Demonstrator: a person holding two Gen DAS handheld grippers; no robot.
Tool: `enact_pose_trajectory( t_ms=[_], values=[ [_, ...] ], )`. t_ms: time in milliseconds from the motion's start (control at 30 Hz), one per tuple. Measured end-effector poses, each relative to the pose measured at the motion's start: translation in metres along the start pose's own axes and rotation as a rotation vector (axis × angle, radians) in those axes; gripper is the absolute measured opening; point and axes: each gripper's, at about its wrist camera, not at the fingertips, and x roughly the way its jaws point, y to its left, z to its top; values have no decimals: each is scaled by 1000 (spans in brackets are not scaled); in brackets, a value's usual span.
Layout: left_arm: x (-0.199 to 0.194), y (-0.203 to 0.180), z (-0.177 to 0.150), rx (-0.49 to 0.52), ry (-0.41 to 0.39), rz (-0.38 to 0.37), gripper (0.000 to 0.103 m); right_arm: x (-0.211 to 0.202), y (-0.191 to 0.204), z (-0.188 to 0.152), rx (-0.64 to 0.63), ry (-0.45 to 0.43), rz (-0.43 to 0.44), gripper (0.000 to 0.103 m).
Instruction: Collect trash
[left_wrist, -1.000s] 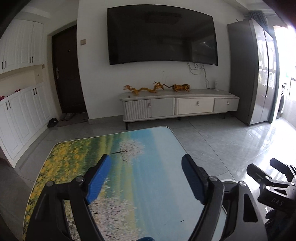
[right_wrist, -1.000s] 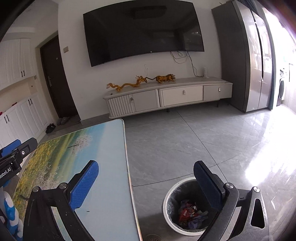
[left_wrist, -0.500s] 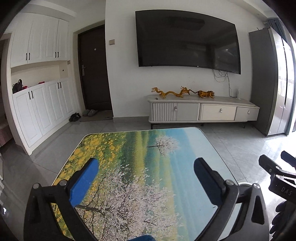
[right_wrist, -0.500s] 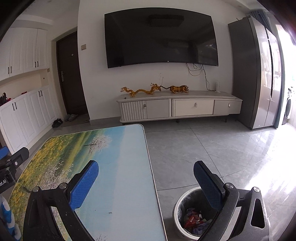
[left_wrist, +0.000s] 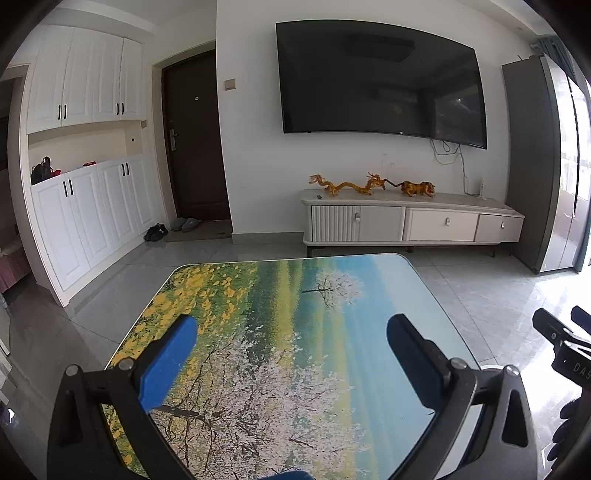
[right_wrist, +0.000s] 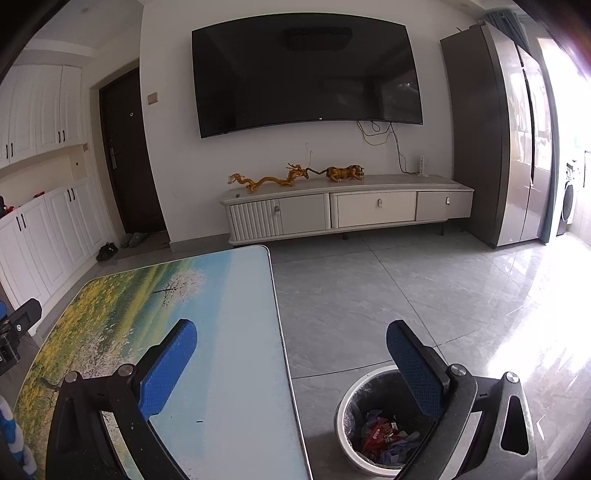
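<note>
Both views have swung left since a second ago, so the white cupboards (left_wrist: 92, 206) and dark door (left_wrist: 195, 140) now show more fully, and the left one's fingers, narrower then, are now wider; left gripper (left_wrist: 291, 354) hovers over the table (left_wrist: 295, 295) with the printed landscape top, blue pads (left_wrist: 166, 362) spread wide, nothing between them; right gripper (right_wrist: 291, 354) also spread wide and empty, left finger over the table's right edge, right finger over the bin (right_wrist: 347, 398); bin stands on the grey tile floor (right_wrist: 406, 288) just beside the table's right side, dark liner inside; trash (right_wrist: 380, 435) lies in the bottom of it, red and bluish wrappers, exact items too small to tell; far wall carries a big TV (right_wrist: 306, 74) above a low white cabinet (right_wrist: 347, 210) with gold figurines (right_wrist: 295, 177); tall grey fridge (right_wrist: 495, 147) at right.
</note>
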Motion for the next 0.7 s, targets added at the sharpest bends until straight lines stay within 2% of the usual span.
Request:
enact_pose_trajectory(
  t_ms=[700],
  values=[
    [-9, -5, 1, 14, 0, -17, 103, -2, 12, -4, -41, -8, -38, 103]
  ],
)
